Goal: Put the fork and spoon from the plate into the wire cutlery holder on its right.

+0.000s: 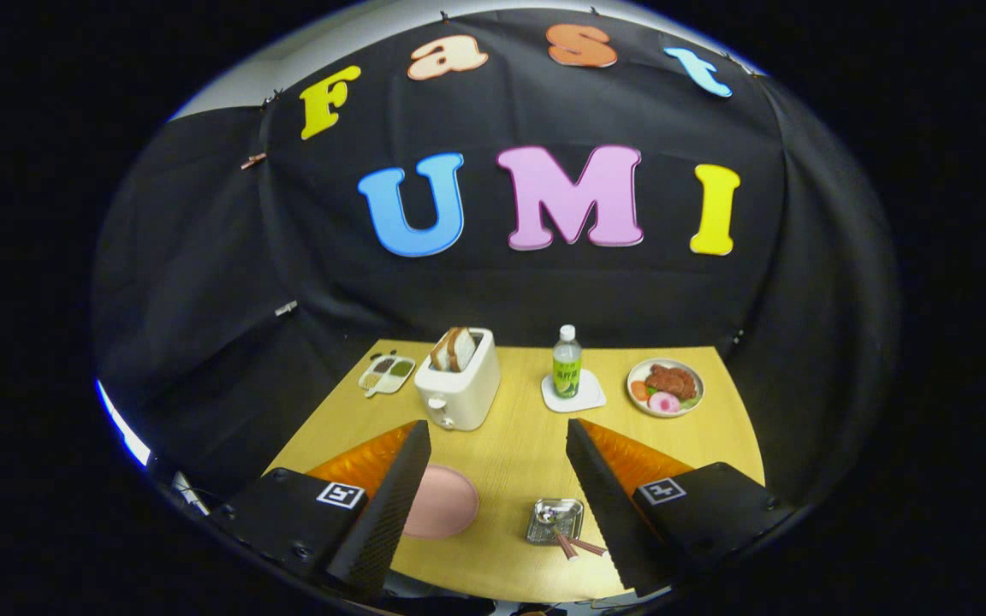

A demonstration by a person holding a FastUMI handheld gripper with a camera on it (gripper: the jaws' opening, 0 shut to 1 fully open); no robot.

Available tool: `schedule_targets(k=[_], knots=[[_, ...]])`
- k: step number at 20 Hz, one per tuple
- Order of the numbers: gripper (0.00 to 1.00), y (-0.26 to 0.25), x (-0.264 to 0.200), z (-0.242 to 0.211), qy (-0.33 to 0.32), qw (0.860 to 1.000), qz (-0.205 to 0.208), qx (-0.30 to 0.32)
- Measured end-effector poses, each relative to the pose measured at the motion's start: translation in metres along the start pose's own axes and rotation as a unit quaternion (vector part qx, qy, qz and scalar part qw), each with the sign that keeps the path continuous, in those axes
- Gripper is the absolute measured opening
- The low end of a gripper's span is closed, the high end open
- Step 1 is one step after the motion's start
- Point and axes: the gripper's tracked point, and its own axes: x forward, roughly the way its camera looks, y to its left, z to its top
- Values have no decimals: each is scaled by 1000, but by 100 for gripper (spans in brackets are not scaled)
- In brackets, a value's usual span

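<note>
My gripper [497,438] hangs open well above the wooden table [510,445], with nothing between its fingers. Below and between the fingers lies a pink plate [443,503], partly hidden by the left finger; its visible part is bare. To the plate's right stands the wire cutlery holder [555,521], close to the right finger. A metal spoon head shows inside it, and two pink-handled utensils [577,544] stick out of it toward the table's near edge.
Beyond the fingers stand a white toaster [459,383] with bread slices, a small condiment tray [387,373] to its left, a green-labelled bottle [567,363] on a white coaster, and a plate of food [666,387] at the far right.
</note>
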Motion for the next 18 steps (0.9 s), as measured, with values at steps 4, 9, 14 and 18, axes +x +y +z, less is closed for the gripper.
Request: schedule_targets(k=[4, 9, 14, 18], knots=[[99, -16, -23, 28, -90, 995, -47, -13], [99, -33, -48, 45, -148, 986, -67, 44], [99, -66, -52, 44, -148, 984, -87, 41], [99, -78, -58, 50, -158, 982, -90, 42]])
